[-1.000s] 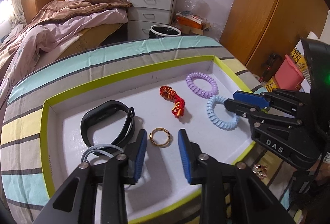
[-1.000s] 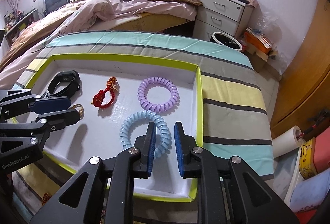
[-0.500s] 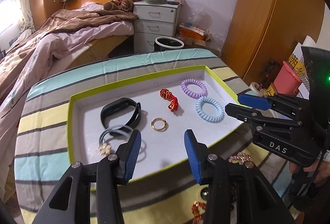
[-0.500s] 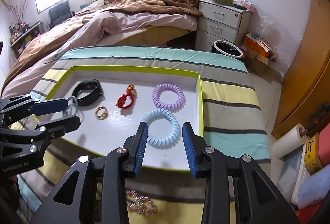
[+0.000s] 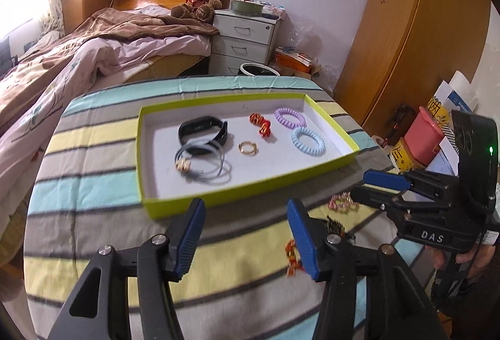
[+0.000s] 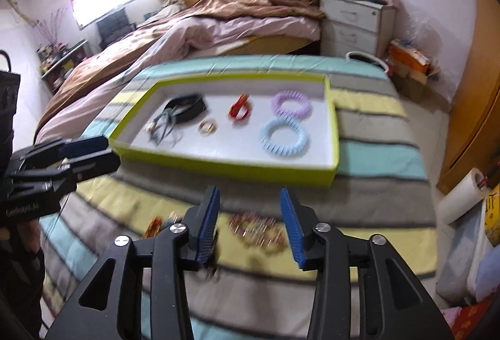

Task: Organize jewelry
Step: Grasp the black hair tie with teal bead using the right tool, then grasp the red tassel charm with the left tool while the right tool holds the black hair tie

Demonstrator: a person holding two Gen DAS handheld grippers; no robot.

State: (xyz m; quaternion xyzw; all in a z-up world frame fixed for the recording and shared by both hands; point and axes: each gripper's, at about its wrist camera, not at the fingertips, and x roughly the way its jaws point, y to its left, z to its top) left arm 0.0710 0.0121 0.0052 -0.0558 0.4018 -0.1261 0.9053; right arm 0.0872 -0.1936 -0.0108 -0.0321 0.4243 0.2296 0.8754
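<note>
A white tray with a lime rim (image 5: 250, 193) (image 6: 218, 166) lies on the striped cloth. In it are a black band (image 5: 203, 129), a grey cord with a gold bead (image 5: 204, 164), a gold ring (image 5: 247, 148) (image 6: 207, 126), a red knot (image 5: 262, 124) (image 6: 240, 108), a purple coil (image 5: 289, 117) (image 6: 291, 102) and a blue coil (image 5: 307, 141) (image 6: 284, 138). My left gripper (image 5: 247, 233) is open and empty, in front of the tray. My right gripper (image 6: 250, 227) is open and empty above a pink beaded bracelet (image 6: 256, 230) (image 5: 340, 202) on the cloth.
A red-gold piece (image 5: 292, 255) (image 6: 153, 227) and a dark comb-like clip (image 5: 336, 227) lie loose on the cloth before the tray. A bed (image 5: 78, 64), a white drawer unit (image 5: 243, 39), wooden wardrobes (image 5: 406, 27) and a paper roll (image 6: 462, 199) surround the table.
Both grippers have pulled back out of the tray and opened wider. The right one has left the blue coil in the tray. Loose pieces on the cloth have come into view.
</note>
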